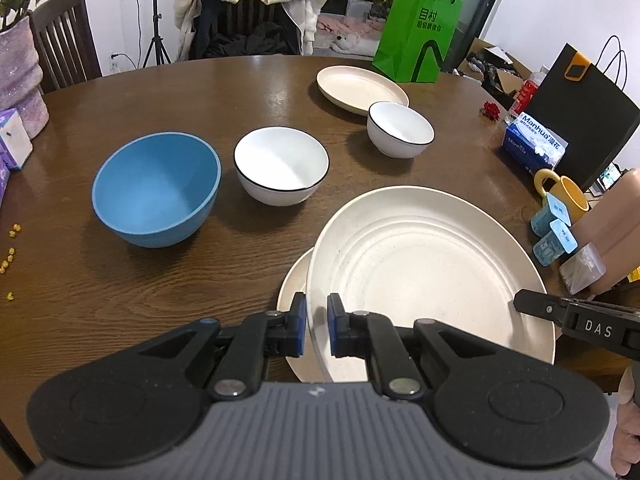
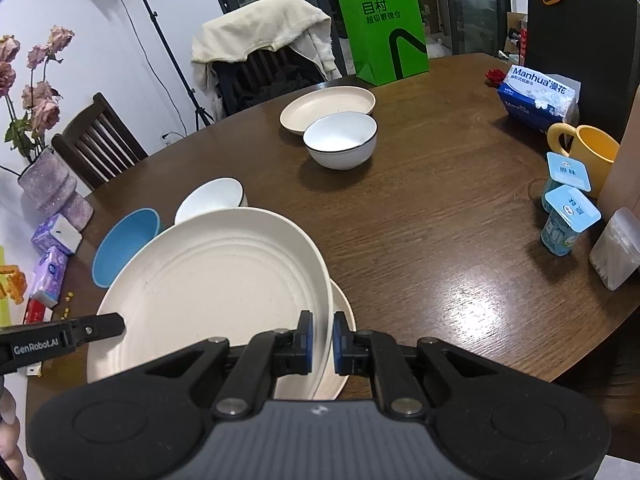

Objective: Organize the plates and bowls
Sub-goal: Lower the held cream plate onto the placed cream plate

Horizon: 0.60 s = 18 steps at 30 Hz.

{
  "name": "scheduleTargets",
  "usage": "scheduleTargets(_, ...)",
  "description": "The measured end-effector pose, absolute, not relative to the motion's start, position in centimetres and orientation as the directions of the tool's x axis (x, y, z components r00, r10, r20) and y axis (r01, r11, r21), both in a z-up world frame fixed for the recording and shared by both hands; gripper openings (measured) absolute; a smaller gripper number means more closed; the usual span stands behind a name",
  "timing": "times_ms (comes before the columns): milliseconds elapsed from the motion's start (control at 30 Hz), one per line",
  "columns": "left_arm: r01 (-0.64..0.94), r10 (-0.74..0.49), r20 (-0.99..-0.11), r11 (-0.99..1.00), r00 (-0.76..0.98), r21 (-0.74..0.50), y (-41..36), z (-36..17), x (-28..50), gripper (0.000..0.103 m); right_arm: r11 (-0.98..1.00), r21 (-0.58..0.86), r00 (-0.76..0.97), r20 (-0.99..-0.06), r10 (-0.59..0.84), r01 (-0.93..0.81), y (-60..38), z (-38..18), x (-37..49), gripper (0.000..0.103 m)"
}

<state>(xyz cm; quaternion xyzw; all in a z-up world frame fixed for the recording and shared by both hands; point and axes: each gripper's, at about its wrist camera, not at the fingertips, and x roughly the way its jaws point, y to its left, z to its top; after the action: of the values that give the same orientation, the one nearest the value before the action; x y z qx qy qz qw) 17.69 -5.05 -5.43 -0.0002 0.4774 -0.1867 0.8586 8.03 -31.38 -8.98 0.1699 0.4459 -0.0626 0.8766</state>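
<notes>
While tilted, the ridged cream plate [image 1: 420, 264] looks speckled.

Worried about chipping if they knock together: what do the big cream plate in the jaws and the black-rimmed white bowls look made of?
Cream plate: matte and faintly speckled, looks like wheat-straw or similar plastic, though not certain. White bowls: glossy glaze with reflections and a painted black rim, probably ceramic or enamel, likelier to chip.

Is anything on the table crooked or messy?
Yes. The big cream plate, pinched by both grippers, sits tilted and off-centre over the plate underneath, not stacked flat. Small yellow bits are scattered near the table's left edge.
</notes>
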Motion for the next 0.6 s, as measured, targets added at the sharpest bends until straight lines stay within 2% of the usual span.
scheduleTargets(600, 0.338, -0.302, -0.849, 0.928, 0.432, -0.158, -5.8, -9.0, 20.4, 0.011, 0.937, 0.207, 0.548, -0.836, 0.021, 0.28, -31.1, -12.4, 10.1, 0.01)
